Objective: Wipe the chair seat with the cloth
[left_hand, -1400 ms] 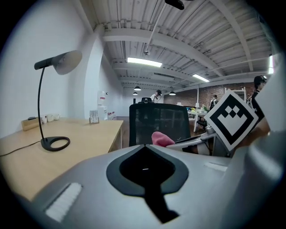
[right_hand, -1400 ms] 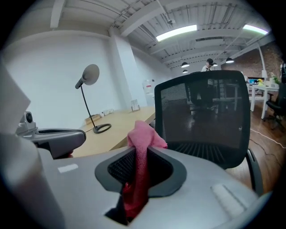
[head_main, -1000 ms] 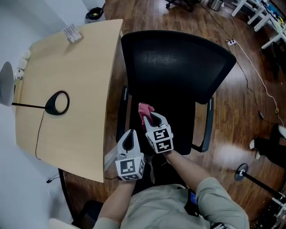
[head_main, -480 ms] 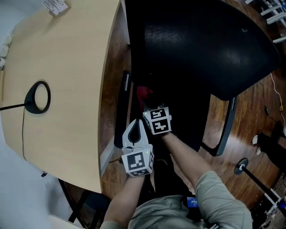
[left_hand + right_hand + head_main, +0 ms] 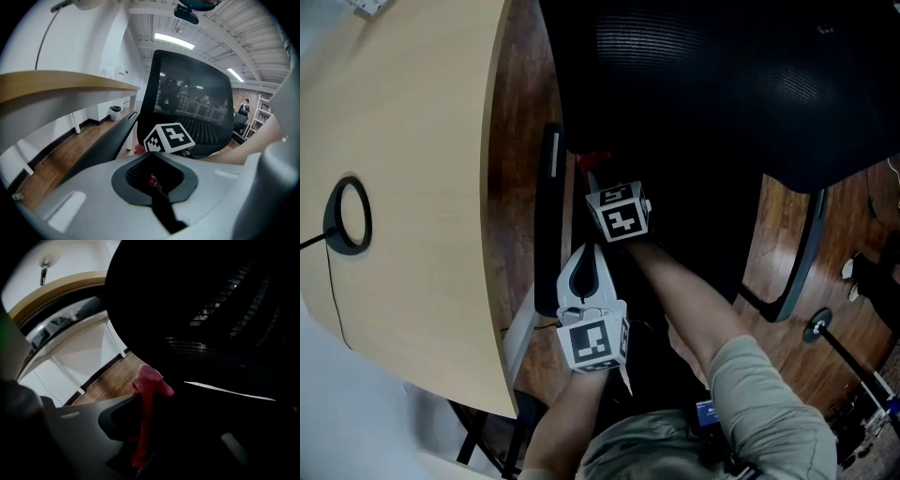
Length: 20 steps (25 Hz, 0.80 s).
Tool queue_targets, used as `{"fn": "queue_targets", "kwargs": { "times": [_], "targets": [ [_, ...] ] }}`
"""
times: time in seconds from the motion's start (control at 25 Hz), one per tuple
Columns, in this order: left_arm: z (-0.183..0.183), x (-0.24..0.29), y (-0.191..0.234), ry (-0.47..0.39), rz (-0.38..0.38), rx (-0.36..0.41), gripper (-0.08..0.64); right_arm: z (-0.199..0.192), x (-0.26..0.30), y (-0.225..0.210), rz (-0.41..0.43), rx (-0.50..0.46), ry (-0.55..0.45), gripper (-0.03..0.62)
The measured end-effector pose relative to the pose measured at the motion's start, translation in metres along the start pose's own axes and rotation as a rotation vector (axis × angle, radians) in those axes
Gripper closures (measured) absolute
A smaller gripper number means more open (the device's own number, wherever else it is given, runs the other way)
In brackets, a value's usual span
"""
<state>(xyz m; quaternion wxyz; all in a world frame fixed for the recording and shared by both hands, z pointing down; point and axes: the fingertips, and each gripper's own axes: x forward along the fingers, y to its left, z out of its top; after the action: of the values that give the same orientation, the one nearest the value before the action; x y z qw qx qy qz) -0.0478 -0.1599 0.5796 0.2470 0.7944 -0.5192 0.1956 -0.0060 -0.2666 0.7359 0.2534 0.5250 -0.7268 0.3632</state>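
Note:
The black chair seat [image 5: 703,234] lies under the mesh backrest [image 5: 722,84]. A red cloth [image 5: 592,161] sits at the seat's left side, close to the left armrest [image 5: 547,225]. My right gripper [image 5: 602,183] is shut on the cloth [image 5: 149,385], which hangs out between its jaws. Those jaws have just been opening slightly, with the cloth still between them. My left gripper [image 5: 584,253] hovers behind it near the seat's front left, shut and holding nothing. In the left gripper view its closed jaws [image 5: 157,157] point at the right gripper's marker cube [image 5: 168,138].
A wooden desk [image 5: 403,187] runs along the left, close to the armrest, with a black ring-shaped lamp base [image 5: 347,216] on it. The right armrest [image 5: 797,253] stands over the wood floor [image 5: 778,216]. The backrest overhangs the rear of the seat.
The right gripper has carried the cloth farther along the seat's left side, toward the backrest. The head view has dropped closer to the chair. The left gripper stays near the front left.

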Motion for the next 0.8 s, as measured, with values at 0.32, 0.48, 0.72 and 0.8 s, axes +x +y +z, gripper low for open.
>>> {"fn": "queue_targets", "kwargs": {
  "times": [0.32,0.48,0.72,0.8],
  "targets": [
    [-0.023,0.002,-0.011,0.053,-0.018,0.034,0.555,-0.010,-0.017,-0.059,-0.095,0.048,0.005,0.525],
    [-0.027,0.006,-0.042,0.065,-0.069,0.057,0.557,-0.024,-0.049,-0.111,-0.167,0.094,-0.004,0.525],
    [-0.032,0.012,-0.102,0.079,-0.185,0.084,0.555,-0.059,-0.113,-0.197,-0.320,0.181,0.002,0.525],
    [-0.035,0.013,-0.122,0.080,-0.223,0.094,0.555,-0.072,-0.135,-0.226,-0.380,0.214,0.000,0.525]
  ]
}}
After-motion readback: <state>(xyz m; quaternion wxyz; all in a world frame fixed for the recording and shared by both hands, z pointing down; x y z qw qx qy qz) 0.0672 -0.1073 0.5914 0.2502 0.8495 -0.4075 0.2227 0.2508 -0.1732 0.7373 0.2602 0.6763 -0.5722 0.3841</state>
